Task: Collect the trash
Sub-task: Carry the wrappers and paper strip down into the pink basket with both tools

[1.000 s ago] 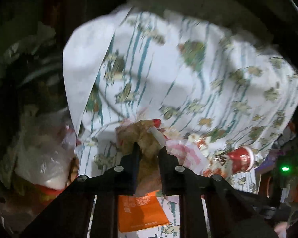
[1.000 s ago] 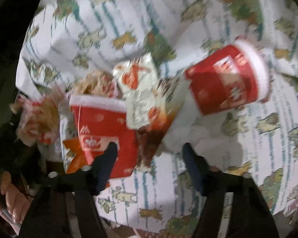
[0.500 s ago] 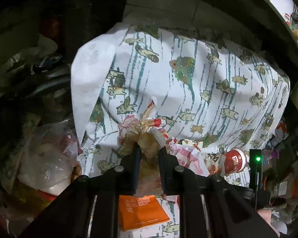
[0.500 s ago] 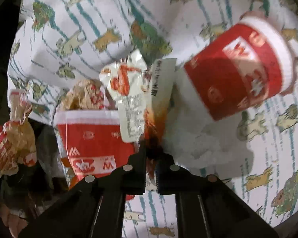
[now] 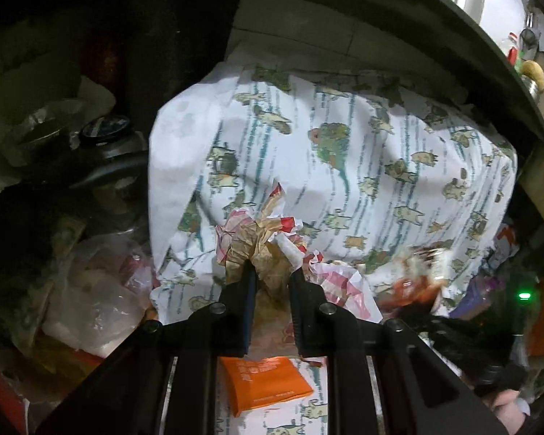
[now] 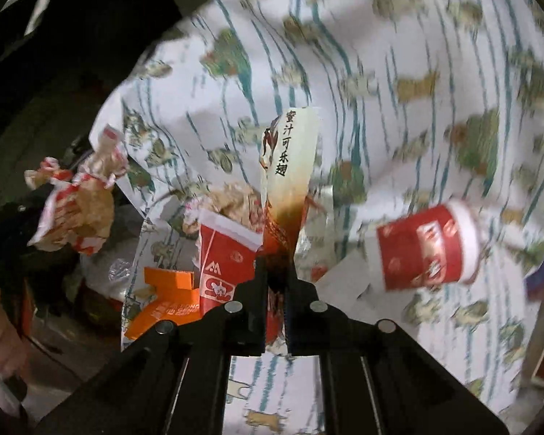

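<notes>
Paper sleeve [image 6: 290,181], greasy at base, clamped at lower end by right gripper [image 6: 276,272]; long axis upright, printed end pointing up and away from fingers, slight tilt right. Crumpled wrapper [image 5: 257,250] pinched in left gripper [image 5: 270,275], bunched, no clear axis. Both held above animal-print cloth [image 5: 380,166]. On cloth: red fry box [image 6: 223,257], red cup [image 6: 426,250] lying on side with rim to right, orange carton [image 5: 264,384] below left gripper

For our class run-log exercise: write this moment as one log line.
left gripper: shut on crumpled brown-and-red paper wrapper | right gripper: shut on greasy white paper sleeve | red paper cup: lying on patterned cloth
</notes>
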Motion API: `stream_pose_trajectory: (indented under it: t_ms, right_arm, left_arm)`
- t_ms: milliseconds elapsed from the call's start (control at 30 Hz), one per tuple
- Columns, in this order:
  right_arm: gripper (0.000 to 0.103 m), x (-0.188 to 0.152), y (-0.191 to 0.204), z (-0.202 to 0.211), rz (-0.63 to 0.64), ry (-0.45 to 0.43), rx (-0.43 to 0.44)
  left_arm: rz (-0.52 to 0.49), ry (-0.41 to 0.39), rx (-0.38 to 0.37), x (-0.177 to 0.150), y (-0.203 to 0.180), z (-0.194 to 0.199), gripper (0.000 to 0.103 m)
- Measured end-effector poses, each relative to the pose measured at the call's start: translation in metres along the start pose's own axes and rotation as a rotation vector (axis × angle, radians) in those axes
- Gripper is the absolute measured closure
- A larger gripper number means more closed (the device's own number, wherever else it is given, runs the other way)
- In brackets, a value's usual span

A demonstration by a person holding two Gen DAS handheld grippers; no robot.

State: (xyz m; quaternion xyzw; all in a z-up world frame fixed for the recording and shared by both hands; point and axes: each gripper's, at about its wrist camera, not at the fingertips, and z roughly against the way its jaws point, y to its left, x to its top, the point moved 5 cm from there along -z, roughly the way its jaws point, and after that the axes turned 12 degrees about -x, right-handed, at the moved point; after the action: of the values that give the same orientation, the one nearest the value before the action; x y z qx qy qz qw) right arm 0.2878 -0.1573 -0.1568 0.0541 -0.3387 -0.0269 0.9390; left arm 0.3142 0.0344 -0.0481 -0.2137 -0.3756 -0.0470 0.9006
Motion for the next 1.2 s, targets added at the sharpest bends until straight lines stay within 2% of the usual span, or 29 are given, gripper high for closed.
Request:
stream_pose_trajectory:
  t_ms: [200,233,300,433,500,567,600,767,933,1000,1100,1200]
  right_arm:
    - [0.096,0.003,-0.016,0.019,-0.027,-0.032,0.002]
    - [0.096,0.007,-0.037,0.026,-0.024,-0.034,-0.004]
    - [0.096,0.006,-0.045,0.034,-0.010,-0.034,-0.012]
    - [0.096,-0.001,-0.054,0.032,-0.015,-0.024,-0.019]
    - [0.096,-0.003,-0.056,0.034,-0.004,-0.022,-0.033]
    - [0.096,-0.006,-0.058,0.036,0.006,-0.026,-0.040]
    - [0.096,-0.007,-0.059,0.039,0.010,-0.029,-0.043]
    - [0.096,-0.014,-0.057,0.044,0.030,-0.021,-0.025]
    - [0.096,-0.021,-0.049,0.055,0.090,-0.035,-0.028]
    - [0.096,-0.022,-0.047,0.067,0.084,-0.037,-0.005]
    - [0.096,-0.022,-0.042,0.093,0.070,-0.062,-0.006]
    - [0.096,-0.022,-0.034,0.126,0.051,-0.096,0.017]
  left_arm:
    - [0.003,-0.009,0.009,-0.004,0.006,0.009,0.084]
    - [-0.010,-0.014,0.009,-0.005,0.004,0.012,0.084]
    - [-0.032,-0.019,0.012,-0.007,0.000,0.017,0.084]
    - [-0.012,0.014,-0.034,-0.017,-0.002,0.020,0.084]
    - [-0.042,0.013,-0.009,-0.020,-0.004,0.024,0.084]
    - [-0.107,-0.016,0.059,-0.023,-0.006,0.033,0.084]
    - [-0.122,-0.027,0.068,-0.024,-0.007,0.037,0.084]
    - [-0.114,-0.022,0.044,-0.032,-0.005,0.049,0.084]
    - [-0.167,-0.026,0.061,-0.043,-0.016,0.059,0.084]
    - [-0.155,-0.049,0.058,-0.042,-0.021,0.069,0.084]
    - [-0.108,-0.113,0.015,-0.037,-0.032,0.098,0.084]
    - [-0.137,-0.153,0.007,-0.034,-0.052,0.123,0.084]
